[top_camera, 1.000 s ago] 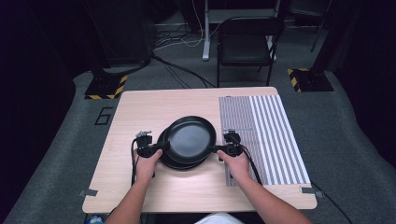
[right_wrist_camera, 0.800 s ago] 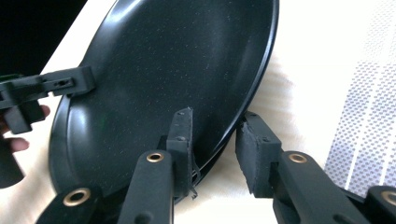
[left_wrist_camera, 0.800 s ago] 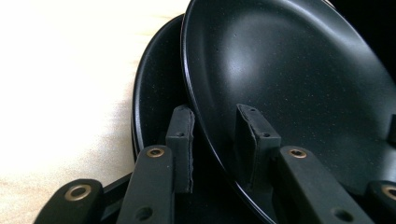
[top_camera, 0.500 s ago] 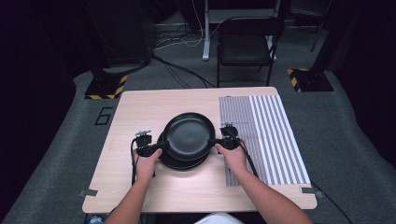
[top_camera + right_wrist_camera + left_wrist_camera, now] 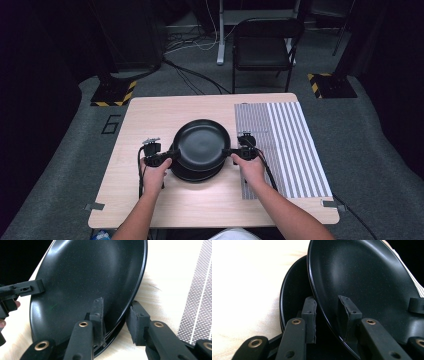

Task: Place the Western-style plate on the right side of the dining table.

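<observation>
My left gripper [image 5: 167, 156] and right gripper [image 5: 229, 151] each have jaws clamped on opposite rims of the round glossy black top plate [image 5: 201, 144], raised above the black plate stack [image 5: 196, 173].

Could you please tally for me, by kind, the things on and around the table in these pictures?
Black plates: 2, top plate held above the lower plate
Grippers: 2, left gripper, right gripper
Striped mat: 1
Table: 1
Chair: 1
Total: 7
</observation>
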A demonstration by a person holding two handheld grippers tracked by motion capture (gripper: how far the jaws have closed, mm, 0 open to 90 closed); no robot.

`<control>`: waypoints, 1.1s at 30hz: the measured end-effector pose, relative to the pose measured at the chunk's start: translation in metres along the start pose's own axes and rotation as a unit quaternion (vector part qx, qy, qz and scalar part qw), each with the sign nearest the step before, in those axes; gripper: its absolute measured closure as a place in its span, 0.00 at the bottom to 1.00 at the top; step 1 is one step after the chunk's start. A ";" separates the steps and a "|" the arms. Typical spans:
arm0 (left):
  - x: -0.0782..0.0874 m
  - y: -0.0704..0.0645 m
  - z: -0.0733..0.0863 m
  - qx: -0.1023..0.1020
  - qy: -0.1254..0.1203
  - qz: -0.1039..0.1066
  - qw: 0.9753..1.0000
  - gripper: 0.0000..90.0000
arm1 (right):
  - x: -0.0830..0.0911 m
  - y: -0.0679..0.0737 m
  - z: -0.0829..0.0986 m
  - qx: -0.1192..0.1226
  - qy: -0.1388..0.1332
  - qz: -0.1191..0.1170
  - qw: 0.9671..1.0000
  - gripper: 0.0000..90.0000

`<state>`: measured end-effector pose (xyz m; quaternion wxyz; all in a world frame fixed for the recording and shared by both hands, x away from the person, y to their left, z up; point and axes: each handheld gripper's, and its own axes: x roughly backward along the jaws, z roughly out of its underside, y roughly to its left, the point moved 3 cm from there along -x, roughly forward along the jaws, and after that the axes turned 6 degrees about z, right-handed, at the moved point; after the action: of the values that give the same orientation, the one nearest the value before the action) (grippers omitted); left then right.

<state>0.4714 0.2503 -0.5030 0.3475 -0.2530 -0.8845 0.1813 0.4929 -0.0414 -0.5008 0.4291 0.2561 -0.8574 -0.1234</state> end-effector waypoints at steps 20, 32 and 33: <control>0.019 -0.009 -0.003 -0.032 -0.011 -0.014 0.999 0.75 | 0.014 0.013 0.001 0.011 0.001 -0.021 1.000 0.76; 0.023 -0.020 -0.001 -0.042 -0.013 -0.014 0.999 0.75 | 0.025 0.012 0.004 0.011 0.003 -0.038 0.999 0.76; 0.022 -0.022 -0.001 -0.041 -0.012 -0.013 0.999 0.75 | 0.027 0.011 0.005 0.008 0.005 -0.038 0.999 0.76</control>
<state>0.4509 0.2452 -0.4800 0.3289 -0.2537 -0.8983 0.1436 0.4713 -0.0476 -0.4810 0.4264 0.2927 -0.8457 -0.1319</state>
